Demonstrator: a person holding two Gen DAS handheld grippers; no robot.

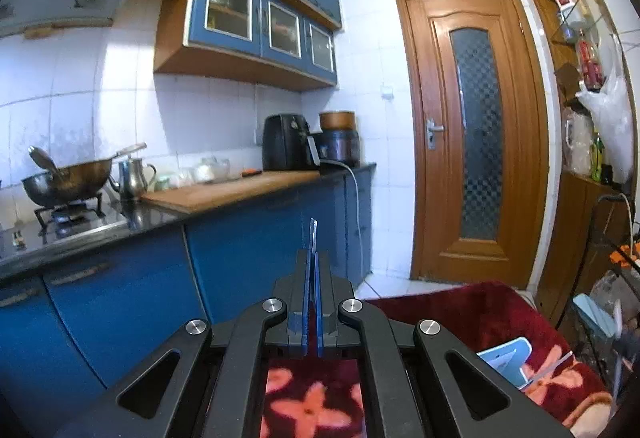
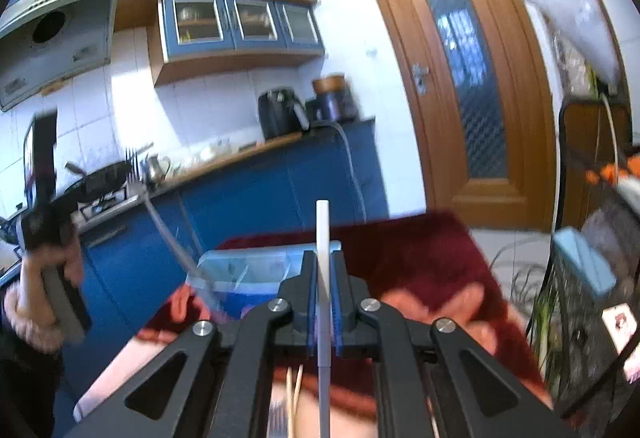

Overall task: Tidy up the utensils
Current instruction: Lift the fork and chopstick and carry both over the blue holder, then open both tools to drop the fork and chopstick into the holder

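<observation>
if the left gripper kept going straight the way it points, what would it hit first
Probably the blue lower cabinets under the counter. The left gripper, shut on a thin utensil, aims at their fronts with nothing visible between, though depth is hard to judge.

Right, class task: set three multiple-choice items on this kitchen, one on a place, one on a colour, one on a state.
1. Where does the wok sit?
A. on the stove
B. on the floor
C. in a wall cupboard

2. What colour is the stick held in the right gripper?
A. white
B. green
C. black

3. How is the door?
A. wide open
B. closed
C. off its hinges

Answers:
1 A: the wok rests on the burner grate.
2 A: the stick clamped between the pads is plainly white.
3 B: the door sits flush in its frame.
</observation>
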